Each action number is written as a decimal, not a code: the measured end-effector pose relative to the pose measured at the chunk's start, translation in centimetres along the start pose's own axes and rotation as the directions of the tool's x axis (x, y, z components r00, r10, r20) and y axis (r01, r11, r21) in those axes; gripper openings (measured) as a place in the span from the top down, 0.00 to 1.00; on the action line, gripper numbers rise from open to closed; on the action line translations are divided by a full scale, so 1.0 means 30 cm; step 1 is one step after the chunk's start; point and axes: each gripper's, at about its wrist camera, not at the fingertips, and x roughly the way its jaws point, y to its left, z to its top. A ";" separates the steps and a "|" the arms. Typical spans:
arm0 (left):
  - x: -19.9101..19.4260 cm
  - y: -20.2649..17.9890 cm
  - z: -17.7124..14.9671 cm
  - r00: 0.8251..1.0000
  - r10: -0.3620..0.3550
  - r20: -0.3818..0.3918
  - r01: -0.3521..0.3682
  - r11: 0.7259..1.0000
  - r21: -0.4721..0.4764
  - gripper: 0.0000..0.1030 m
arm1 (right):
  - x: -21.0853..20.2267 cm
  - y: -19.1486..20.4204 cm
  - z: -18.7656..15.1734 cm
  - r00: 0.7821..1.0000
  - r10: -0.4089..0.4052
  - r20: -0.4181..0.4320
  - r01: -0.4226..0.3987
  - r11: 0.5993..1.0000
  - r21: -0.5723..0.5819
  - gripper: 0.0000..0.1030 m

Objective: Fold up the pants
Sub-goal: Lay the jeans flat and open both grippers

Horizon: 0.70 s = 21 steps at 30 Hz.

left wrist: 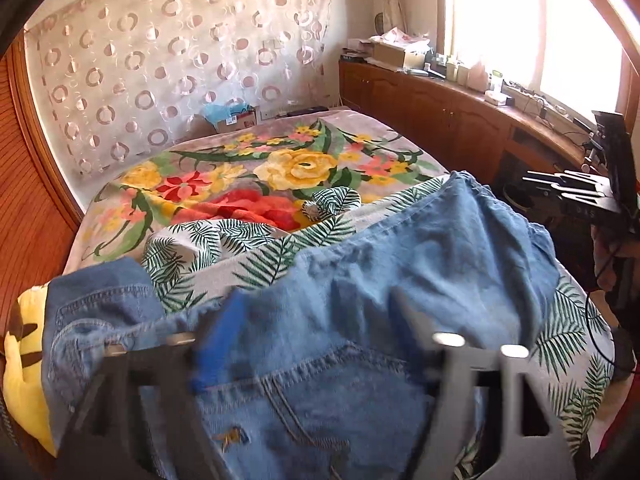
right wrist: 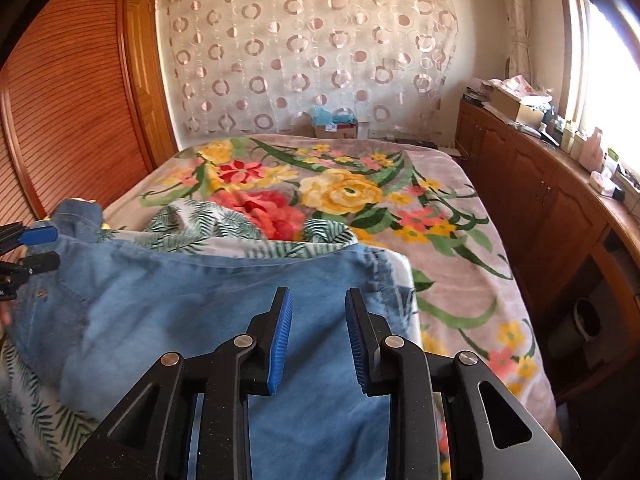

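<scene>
Blue denim pants (left wrist: pixel 400 264) lie spread on a white leaf-print sheet (left wrist: pixel 272 264) at the near end of the bed. In the left wrist view my left gripper (left wrist: pixel 316 324) is blurred and hangs over the pants near the back pocket, its jaws wide apart and open with nothing pinched. My right gripper (right wrist: pixel 319 320) is over the smooth part of the pants (right wrist: pixel 180 304); it is open with a narrow gap, and the blue pads (right wrist: pixel 280 340) are clear of the cloth. Each gripper shows in the other's view, the left gripper (right wrist: pixel 40 249) at the left edge and the right gripper (left wrist: pixel 560 184) at the right.
The bed carries a floral blanket (right wrist: pixel 400 208). A wooden cabinet (right wrist: pixel 540 200) with clutter on top runs along the right under the window. Louvred wooden doors (right wrist: pixel 68 120) stand at the left. A yellow cushion (left wrist: pixel 24 380) lies beside the pants. A cardboard box (right wrist: pixel 336 128) sits at the far end.
</scene>
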 end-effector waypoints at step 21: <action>-0.269 0.037 -0.304 0.996 0.077 0.037 -0.074 0.994 -0.077 0.19 | -0.148 0.214 -0.273 0.987 0.150 -0.049 -0.153 0.986 -0.059 0.71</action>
